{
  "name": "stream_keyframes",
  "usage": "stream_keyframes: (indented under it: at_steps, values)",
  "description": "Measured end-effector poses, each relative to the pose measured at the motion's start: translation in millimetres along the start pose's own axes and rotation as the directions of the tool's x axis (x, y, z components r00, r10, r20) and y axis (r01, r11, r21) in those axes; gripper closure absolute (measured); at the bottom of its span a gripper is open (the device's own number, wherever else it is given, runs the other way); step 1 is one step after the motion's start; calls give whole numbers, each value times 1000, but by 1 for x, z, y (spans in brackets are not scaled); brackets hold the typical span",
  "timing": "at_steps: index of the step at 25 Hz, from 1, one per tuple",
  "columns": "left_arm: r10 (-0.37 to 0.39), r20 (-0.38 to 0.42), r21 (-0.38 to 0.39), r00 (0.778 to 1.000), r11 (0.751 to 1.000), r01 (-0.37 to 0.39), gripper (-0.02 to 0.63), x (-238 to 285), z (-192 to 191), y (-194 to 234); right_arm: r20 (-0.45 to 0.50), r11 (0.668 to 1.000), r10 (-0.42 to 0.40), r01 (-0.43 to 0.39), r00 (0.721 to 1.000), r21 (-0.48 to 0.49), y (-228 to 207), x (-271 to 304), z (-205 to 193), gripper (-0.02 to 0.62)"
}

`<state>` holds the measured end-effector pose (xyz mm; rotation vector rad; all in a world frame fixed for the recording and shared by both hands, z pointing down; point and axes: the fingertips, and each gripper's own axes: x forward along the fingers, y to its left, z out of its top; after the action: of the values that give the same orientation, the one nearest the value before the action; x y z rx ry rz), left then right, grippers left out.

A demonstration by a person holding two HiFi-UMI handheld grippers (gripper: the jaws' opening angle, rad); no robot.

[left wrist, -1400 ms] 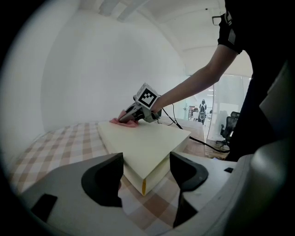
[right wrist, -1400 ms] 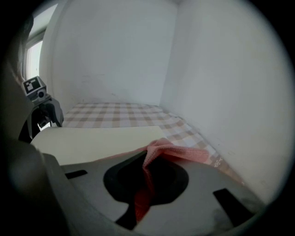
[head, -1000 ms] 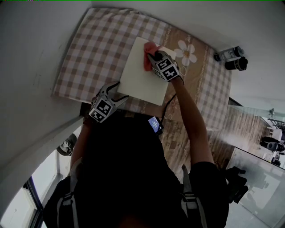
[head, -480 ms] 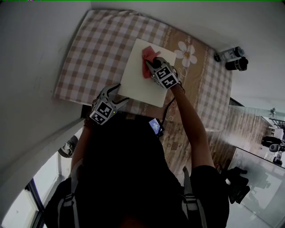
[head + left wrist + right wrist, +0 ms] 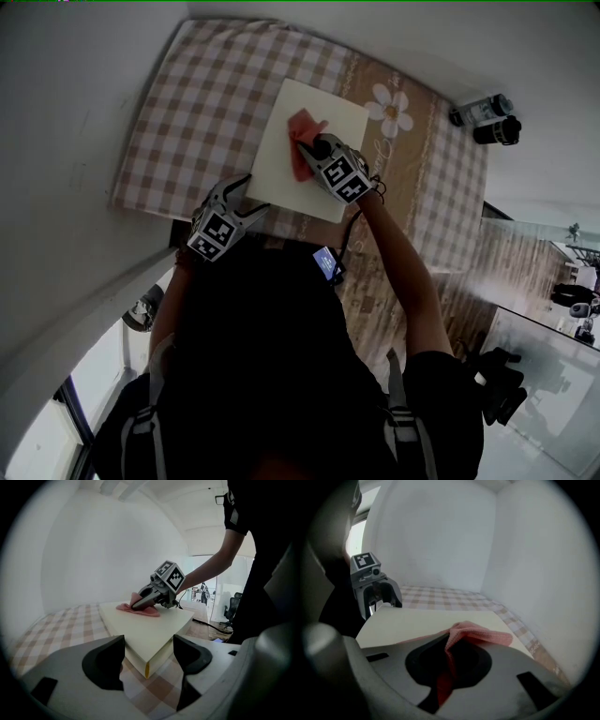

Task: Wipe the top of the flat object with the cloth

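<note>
Pink cloth (image 5: 298, 142) under right gripper (image 5: 316, 147) on board (image 5: 330, 111); cans (image 5: 487, 120), perhaps, beyond

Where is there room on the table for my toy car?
The checked tablecloth left of the board is bare; so is the strip by the daisy. The board is crowded: cloth, right gripper, left gripper at its corner.

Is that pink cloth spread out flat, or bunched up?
Bunched. The cloth rises in folds where the right gripper pinches it, jaws shut, on the board.

White walls (image 5: 75, 112) surround a checked tablecloth (image 5: 187, 103).
</note>
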<state>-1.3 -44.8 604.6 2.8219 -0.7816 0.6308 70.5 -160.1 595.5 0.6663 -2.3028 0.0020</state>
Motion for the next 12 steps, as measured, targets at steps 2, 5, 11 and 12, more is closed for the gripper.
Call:
stream_keyframes:
  at_steps: [2, 5, 11, 12]
  values:
    - [2, -11, 4, 1000, 1000, -2, 267, -1, 1, 0, 9, 1000, 16, -16, 1000, -3, 10, -3, 2, 584]
    - [4, -12, 0, 1000, 1000, -4, 267, 0, -3, 0, 10, 998, 49, -49, 999, -40, 27, -7, 4, 584]
    - [2, -22, 1, 1000, 1000, -2, 265, 2, -7, -1, 26, 994, 94, -92, 995, -62, 54, -14, 4, 584]
    - [1, -24, 2, 1000, 1000, -1, 265, 2, -7, 0, 27, 993, 100, -98, 995, -67, 58, -15, 5, 584]
